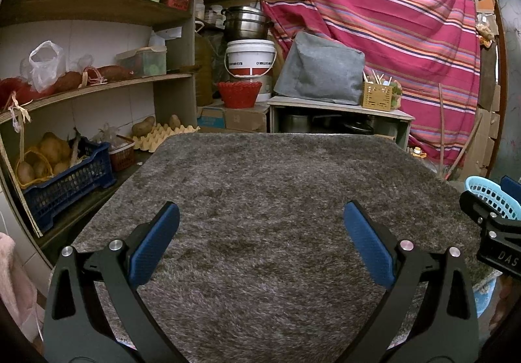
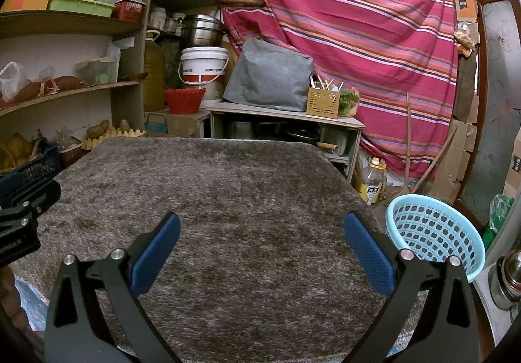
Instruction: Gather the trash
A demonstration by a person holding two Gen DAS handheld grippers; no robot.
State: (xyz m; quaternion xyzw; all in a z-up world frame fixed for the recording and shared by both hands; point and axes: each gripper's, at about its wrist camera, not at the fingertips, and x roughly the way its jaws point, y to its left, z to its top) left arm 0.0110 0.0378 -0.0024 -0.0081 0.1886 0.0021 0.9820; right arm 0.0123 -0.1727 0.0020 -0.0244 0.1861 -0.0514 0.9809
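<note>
A table covered with a shaggy grey-brown rug (image 1: 260,187) fills both views (image 2: 211,187). No trash shows on it. My left gripper (image 1: 260,216) is open and empty, its blue pads (image 1: 153,245) spread wide above the rug's near part. My right gripper (image 2: 260,226) is open and empty, also above the rug. A light blue perforated plastic basket (image 2: 433,232) stands at the table's right edge, just right of my right gripper; its rim also shows in the left wrist view (image 1: 491,196). The right gripper's black body (image 1: 495,232) shows at the right edge of the left wrist view.
Wooden shelves (image 1: 97,86) on the left hold a blue crate of potatoes (image 1: 65,180), an egg tray (image 1: 162,135) and bags. Behind the table stand a low cabinet (image 2: 286,122), a grey cover (image 2: 270,76), a white bucket (image 2: 203,65) and a striped red cloth (image 2: 358,37). An oil bottle (image 2: 373,180) stands on the floor.
</note>
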